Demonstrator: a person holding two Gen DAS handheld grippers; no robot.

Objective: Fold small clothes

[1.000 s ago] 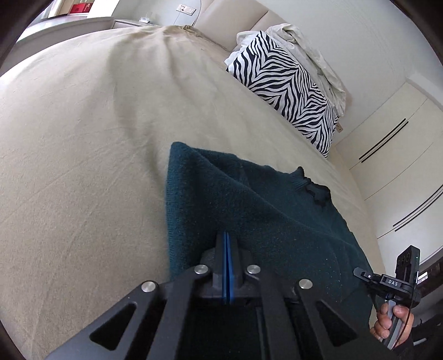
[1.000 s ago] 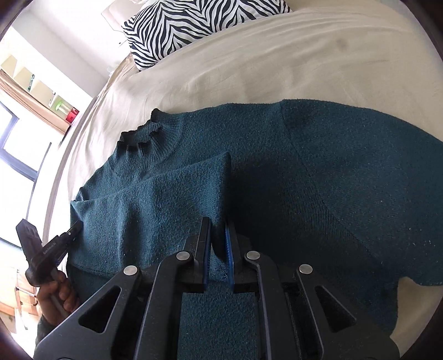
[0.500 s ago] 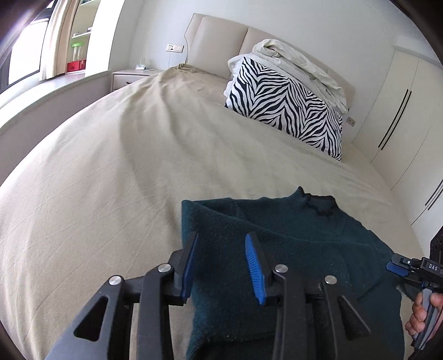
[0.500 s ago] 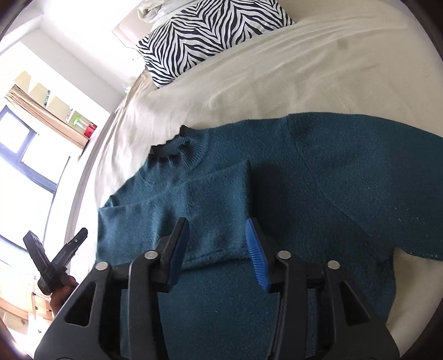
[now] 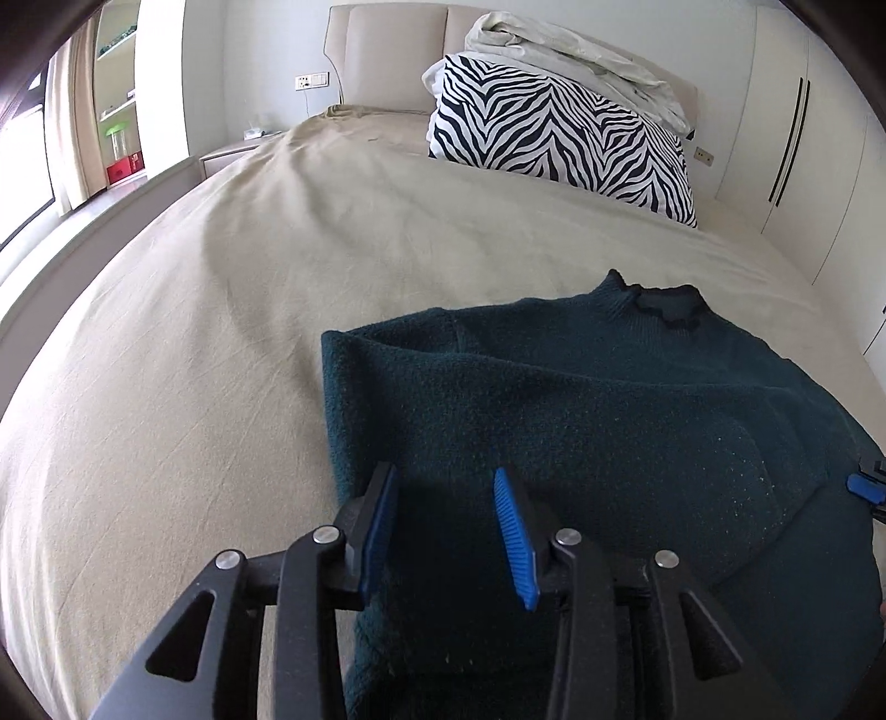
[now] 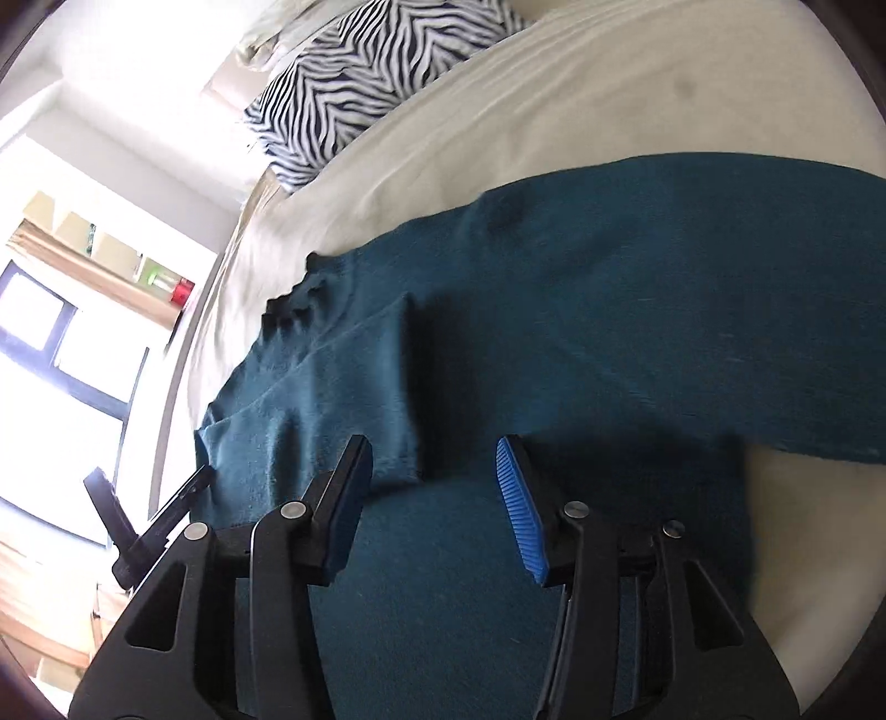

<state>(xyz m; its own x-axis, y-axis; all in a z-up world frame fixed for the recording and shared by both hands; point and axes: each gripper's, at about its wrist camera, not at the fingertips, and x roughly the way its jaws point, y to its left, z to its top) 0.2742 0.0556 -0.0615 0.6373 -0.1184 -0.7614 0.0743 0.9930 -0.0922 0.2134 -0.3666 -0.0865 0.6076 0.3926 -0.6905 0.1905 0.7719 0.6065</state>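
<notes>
A dark teal knit sweater [image 5: 581, 399] lies flat on the beige bed [image 5: 221, 332], collar toward the headboard. Its left sleeve is folded over the body [image 6: 343, 387]; the right sleeve [image 6: 720, 288] stretches out to the right. My left gripper [image 5: 443, 498] is open and empty above the sweater's left folded edge. My right gripper [image 6: 432, 476] is open and empty just above the folded sleeve's cuff end. The left gripper also shows in the right wrist view [image 6: 149, 520], and a blue tip of the right gripper shows at the edge of the left wrist view [image 5: 866, 487].
A zebra-striped pillow [image 5: 559, 133] with a crumpled white blanket [image 5: 576, 50] on it lies at the headboard. A nightstand [image 5: 232, 155] and window sill stand to the left, white wardrobes [image 5: 803, 138] to the right.
Both grippers were shut on the sweater a second ago; both have opened, let go of the cloth and drawn back and up. The folded sleeve now lies on the body.
</notes>
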